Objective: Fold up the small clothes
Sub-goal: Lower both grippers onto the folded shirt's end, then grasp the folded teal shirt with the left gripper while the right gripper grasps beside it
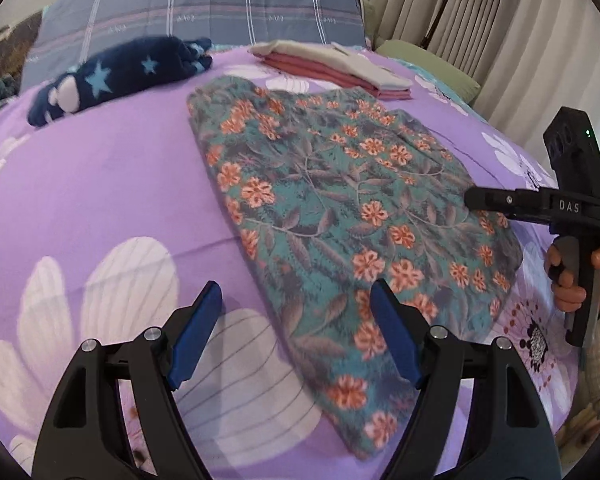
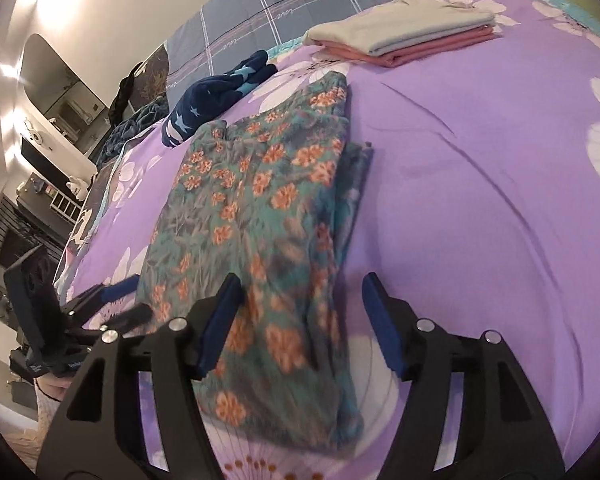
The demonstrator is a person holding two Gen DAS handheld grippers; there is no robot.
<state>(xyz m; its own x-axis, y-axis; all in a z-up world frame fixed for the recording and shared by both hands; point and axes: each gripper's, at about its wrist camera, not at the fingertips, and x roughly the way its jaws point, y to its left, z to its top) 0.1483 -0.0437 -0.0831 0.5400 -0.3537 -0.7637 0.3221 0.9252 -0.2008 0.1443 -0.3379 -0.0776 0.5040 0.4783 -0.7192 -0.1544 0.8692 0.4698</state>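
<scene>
Bed [image 1: 112,184] under a purple sheet with large white flower prints; everything lies on it.

Count of cloth items I can make out: one floral garment [image 1: 340,208], teal with orange blossoms, laid flat mid-bed and already doubled over, a second layer edge showing along its right side in the right wrist view [image 2: 260,208]. One dark blue star-patterned piece [image 1: 116,76], bunched, beyond it to the left. One folded stack [image 1: 336,66] at the far side, holding at least two pieces: a pale grey one on top, a pink one beneath. One plaid blue quilt [image 1: 204,0] at the head of the bed.

My left gripper [image 1: 296,328]: jaws spread, nothing between them, hovering over the near edge of the floral garment; the right-hand finger sits above the fabric, the left above bare sheet.

My right gripper [image 2: 300,320]: jaws spread, empty, over the garment's near right edge. From the left wrist view I see it side-on [image 1: 476,200], reaching in over the garment's right side, my hand [image 1: 572,276] on the handle.
</scene>
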